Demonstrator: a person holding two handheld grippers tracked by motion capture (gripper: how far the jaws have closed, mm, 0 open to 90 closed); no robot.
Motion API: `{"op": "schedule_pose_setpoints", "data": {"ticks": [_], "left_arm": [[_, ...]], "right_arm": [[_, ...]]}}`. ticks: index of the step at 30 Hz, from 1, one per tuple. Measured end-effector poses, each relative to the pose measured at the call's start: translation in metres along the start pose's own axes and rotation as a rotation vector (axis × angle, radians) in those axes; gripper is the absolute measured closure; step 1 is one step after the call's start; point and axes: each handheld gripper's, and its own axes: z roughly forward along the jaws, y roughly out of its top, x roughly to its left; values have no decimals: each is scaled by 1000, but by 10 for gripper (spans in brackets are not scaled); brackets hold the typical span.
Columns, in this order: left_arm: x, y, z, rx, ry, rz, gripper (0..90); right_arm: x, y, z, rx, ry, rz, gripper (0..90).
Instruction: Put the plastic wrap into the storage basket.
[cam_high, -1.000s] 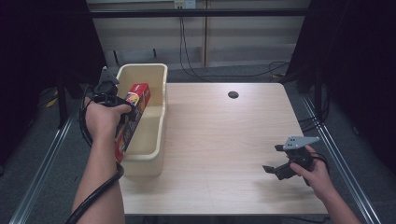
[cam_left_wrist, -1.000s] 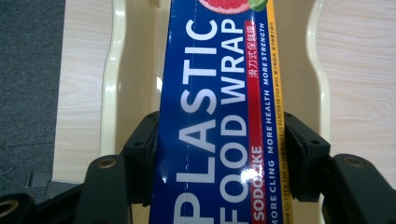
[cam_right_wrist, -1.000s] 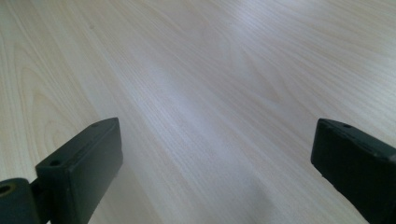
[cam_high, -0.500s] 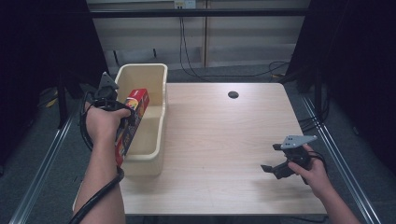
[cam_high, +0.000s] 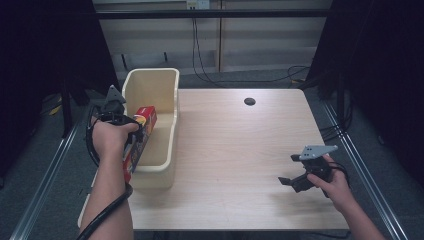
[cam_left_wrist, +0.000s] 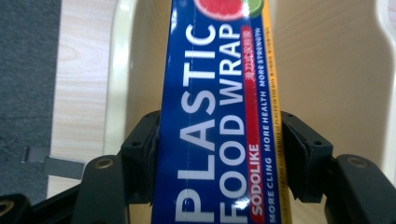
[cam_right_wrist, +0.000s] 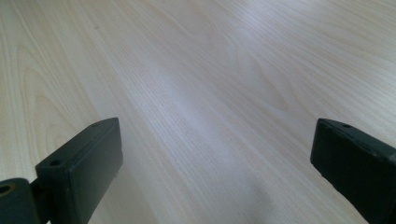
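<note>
Plastic wrap box (cam_left_wrist: 219, 121) over cream bin (cam_high: 167, 125), clamped in left gripper (cam_left_wrist: 219, 154); right gripper (cam_right_wrist: 215, 158) wide open, empty.

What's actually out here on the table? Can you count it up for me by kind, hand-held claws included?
Claws: 2, the left claw shut on the box, the right claw open over bare wood
Plastic wrap box: 1
Cream bin: 1
Total: 4
</note>
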Motion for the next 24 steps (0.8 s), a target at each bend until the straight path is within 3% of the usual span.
{"op": "schedule_pose_setpoints", "data": {"ticks": [2,6,16,24], "left_arm": [[-1,3,-11,-35,-18,-14,363],[-8,6,-28,-64,-21,16,350],[-25,9,-32,-104,-84,78,294],[-48,12,-34,-147,-154,156,255]], "right_arm": [[-1,0,0,-2,-3,1,20],[-1,2,1,-5,0,0,21],[0,4,2,-7,3,-3,21],[0,4,2,-6,7,-7,20]]}}
